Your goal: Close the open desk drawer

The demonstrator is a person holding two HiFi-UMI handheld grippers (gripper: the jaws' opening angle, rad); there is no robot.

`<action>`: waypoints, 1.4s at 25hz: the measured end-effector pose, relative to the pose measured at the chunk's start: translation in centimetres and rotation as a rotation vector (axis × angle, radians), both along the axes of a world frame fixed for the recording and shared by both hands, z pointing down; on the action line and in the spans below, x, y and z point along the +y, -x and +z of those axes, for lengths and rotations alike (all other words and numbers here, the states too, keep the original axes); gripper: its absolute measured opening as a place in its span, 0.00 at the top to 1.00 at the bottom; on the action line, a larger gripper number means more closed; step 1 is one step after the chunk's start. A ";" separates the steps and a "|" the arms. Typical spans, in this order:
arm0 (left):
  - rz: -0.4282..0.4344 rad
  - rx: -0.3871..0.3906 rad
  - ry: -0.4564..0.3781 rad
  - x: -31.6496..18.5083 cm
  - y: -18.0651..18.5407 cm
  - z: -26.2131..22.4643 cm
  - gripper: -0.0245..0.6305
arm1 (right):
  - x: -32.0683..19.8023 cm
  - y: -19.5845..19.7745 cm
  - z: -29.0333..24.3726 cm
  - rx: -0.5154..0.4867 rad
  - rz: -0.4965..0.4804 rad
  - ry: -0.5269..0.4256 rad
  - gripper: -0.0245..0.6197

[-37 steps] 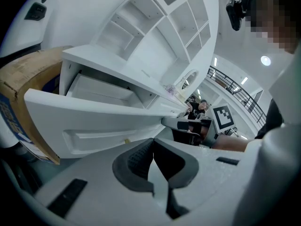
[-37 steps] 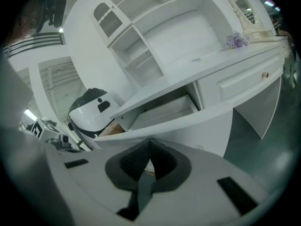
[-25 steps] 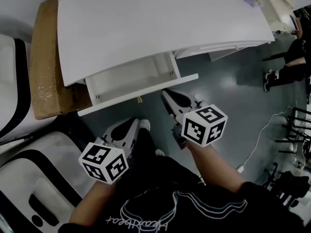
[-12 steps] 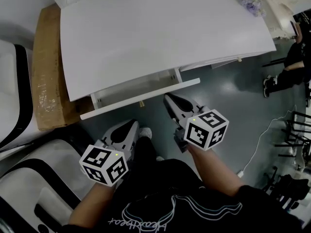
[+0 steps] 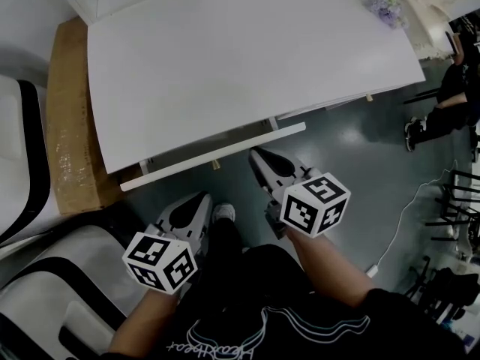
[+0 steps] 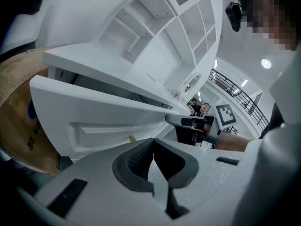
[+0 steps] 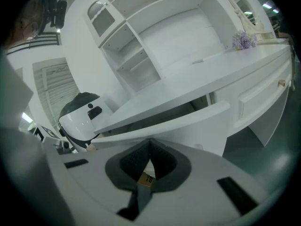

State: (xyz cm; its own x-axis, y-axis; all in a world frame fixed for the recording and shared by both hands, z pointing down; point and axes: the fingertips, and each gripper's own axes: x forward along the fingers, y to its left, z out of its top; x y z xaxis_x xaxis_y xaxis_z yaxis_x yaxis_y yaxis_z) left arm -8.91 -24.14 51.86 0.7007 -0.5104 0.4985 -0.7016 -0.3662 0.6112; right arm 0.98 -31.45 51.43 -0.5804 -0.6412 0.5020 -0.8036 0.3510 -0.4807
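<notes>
The person's black shirt (image 5: 247, 313) filled the bottom of the head view, with both forearms reaching forward. The left gripper (image 5: 193, 203) hung low over a white shoe (image 5: 223, 213) and short of the desk. Its jaws were closed, with the dark pads (image 6: 136, 159) meeting at the tips and nothing between them. The right gripper (image 5: 257, 156) reached further ahead, its jaws also closed with the tips together (image 7: 150, 141). A small tan patch showed in the gap behind its pads, but it could not be identified. Its tips sat right at the drawer (image 5: 214, 154), possibly touching the front panel, though the angle left this unclear.

The drawer was nearly shut. Only a narrow white strip of its front stuck out from under the desk top (image 5: 247, 58), with a small knob (image 5: 215, 164) below the edge. In the right gripper view a dark slit remained between the front panel and the desk. A cardboard box (image 5: 69, 126) stood against the desk's left side. Open white shelves (image 7: 141, 46) rose behind the desk, and purple flowers (image 5: 385, 6) stood at its far right corner. Further right, a person in dark clothes (image 5: 450, 88) was on the grey floor (image 5: 352, 156).
</notes>
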 end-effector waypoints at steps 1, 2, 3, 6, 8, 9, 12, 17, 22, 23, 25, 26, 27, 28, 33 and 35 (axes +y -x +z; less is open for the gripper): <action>-0.002 -0.003 0.004 -0.1 0.1 0.2 0.96 | -0.1 0.0 0.0 0.001 0.002 -0.003 0.95; -0.007 -0.004 0.009 -0.1 0.1 0.3 0.95 | -0.2 0.0 0.0 0.002 0.005 -0.005 0.95; -0.014 -0.004 0.014 -0.2 0.2 0.4 0.96 | -0.3 0.0 0.0 0.003 0.010 -0.007 0.95; -0.031 0.004 0.022 -0.4 0.2 0.2 0.96 | -0.5 0.0 -0.1 0.001 0.028 -0.012 0.95; -0.027 0.003 0.019 -0.6 0.1 0.2 0.96 | -1.0 0.0 -0.1 -0.006 0.035 -0.014 0.95; -0.025 0.002 0.019 -0.7 0.1 0.3 0.95 | -1.2 0.0 -0.1 -0.010 0.036 -0.014 0.95; -0.023 0.003 0.025 -0.8 0.3 0.5 0.96 | -1.8 0.2 -0.1 -0.019 0.039 -0.015 0.95; -0.029 0.011 0.040 -0.8 0.3 1.1 0.96 | -2.5 0.3 -0.1 -0.025 0.036 -0.022 0.95; -0.020 0.007 0.032 -1.2 0.2 1.4 0.96 | -2.9 0.4 -0.2 -0.032 0.036 -0.034 0.95; -0.022 0.007 0.031 -1.3 0.2 1.4 0.96 | -3.0 0.4 -0.2 -0.033 0.037 -0.035 0.95; -0.028 0.007 0.029 -1.4 0.4 1.5 0.96 | -3.0 0.4 -0.2 -0.036 0.034 -0.039 0.95; -0.031 0.006 0.028 -1.4 0.4 1.6 0.96 | -3.1 0.5 -0.2 -0.038 0.028 -0.042 0.95; -0.032 0.005 0.027 -1.4 0.5 1.6 0.95 | -3.1 0.5 -0.1 -0.039 0.023 -0.045 0.95; -0.034 0.005 0.027 -1.3 0.5 1.6 0.95 | -3.1 0.5 -0.1 -0.040 0.020 -0.048 0.95; -0.053 0.010 0.025 -0.5 0.6 1.2 0.96 | -2.2 0.2 -0.6 -0.045 0.028 -0.072 0.95; -0.068 0.013 0.009 -0.4 0.7 0.7 0.95 | -1.5 0.2 -0.9 -0.048 0.003 -0.083 0.95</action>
